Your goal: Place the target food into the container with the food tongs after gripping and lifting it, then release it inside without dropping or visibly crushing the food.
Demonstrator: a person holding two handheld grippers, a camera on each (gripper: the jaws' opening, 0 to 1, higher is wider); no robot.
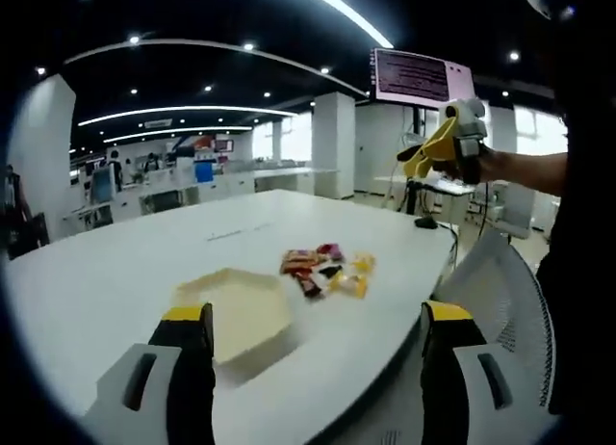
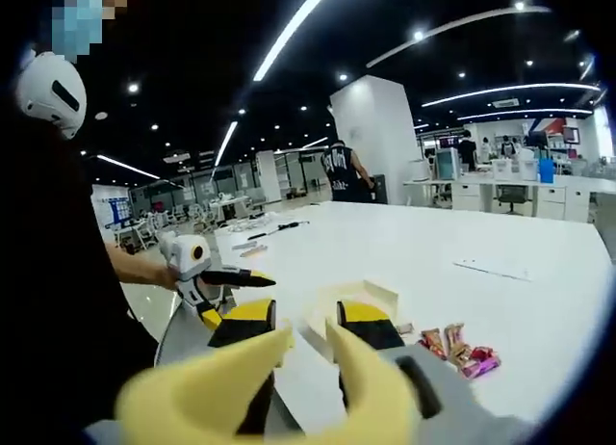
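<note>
Two claws are in play above a broad white tabletop (image 1: 144, 272). In the left gripper view, the left claw (image 1: 318, 368) rises from the bottom of the frame with its black, yellow-tipped jaws set wide apart and nothing between them. Just beyond its left jaw, lower centre of the frame, sits a shallow cream hexagonal container (image 1: 236, 305). To the right of it, a little apart, lies a small heap of wrapped snacks (image 1: 327, 270) in red, yellow and dark wrappers, resting on the tabletop. At the upper right of that frame a hand holds the right claw (image 1: 452, 146), raised well above the tabletop.

In the right gripper view, the right claw (image 2: 308, 382) carries yellow food tongs (image 2: 250, 392) whose two tips stand apart, gripping nothing. The left claw appears behind them near the container, and the snacks lie at lower right. An office chair (image 1: 500, 291) stands at the tabletop's edge.
</note>
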